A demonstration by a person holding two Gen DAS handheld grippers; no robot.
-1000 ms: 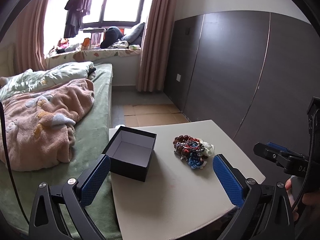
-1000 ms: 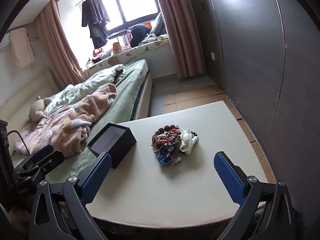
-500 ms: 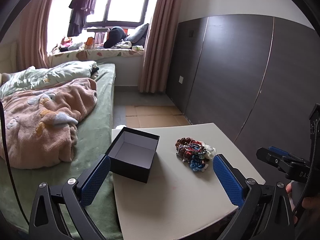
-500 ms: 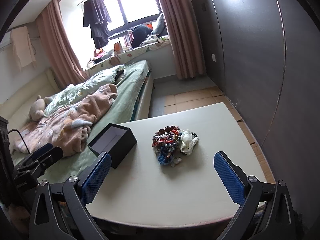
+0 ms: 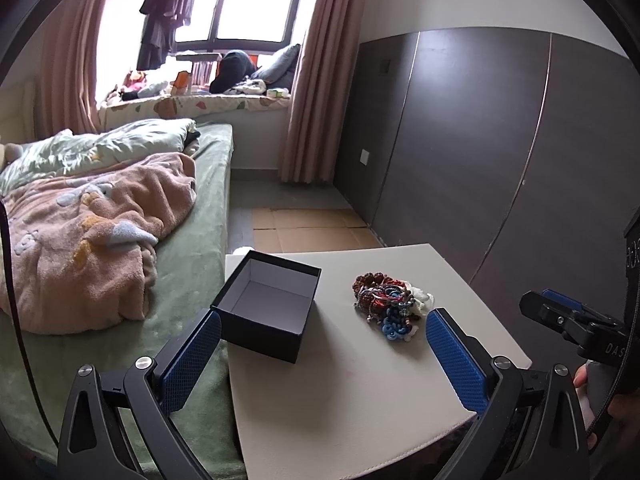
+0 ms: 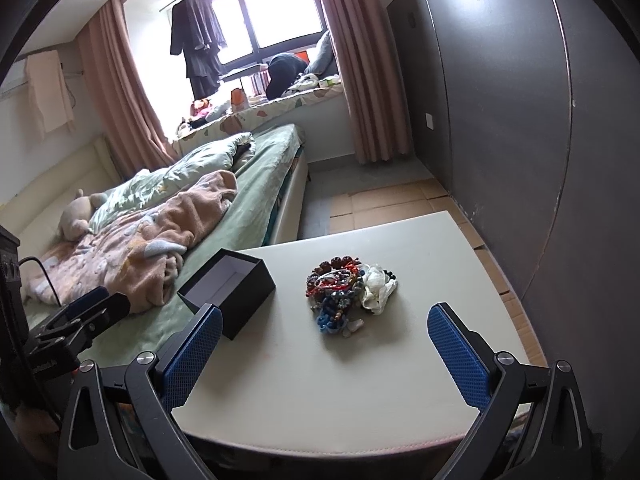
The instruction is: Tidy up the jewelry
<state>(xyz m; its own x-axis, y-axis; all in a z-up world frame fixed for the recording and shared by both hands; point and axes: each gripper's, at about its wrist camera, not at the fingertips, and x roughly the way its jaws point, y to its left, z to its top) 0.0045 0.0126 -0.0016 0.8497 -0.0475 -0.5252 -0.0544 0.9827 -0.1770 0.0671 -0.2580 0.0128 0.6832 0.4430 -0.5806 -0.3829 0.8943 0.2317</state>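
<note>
One black box [image 5: 267, 307], lidless, and one heap of bracelets [image 5: 389, 303] sit apart on the table [image 5: 352, 392] — left gripper [image 5: 322, 354] and right gripper [image 6: 325, 354] both spread wide, holding nothing

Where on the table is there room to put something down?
The near half of the table, between the box and jewelry pile and the front edge, is bare. So is the far strip behind the pile. The gap between box and pile is narrower. Both grippers, left and right, are open and empty.
</note>
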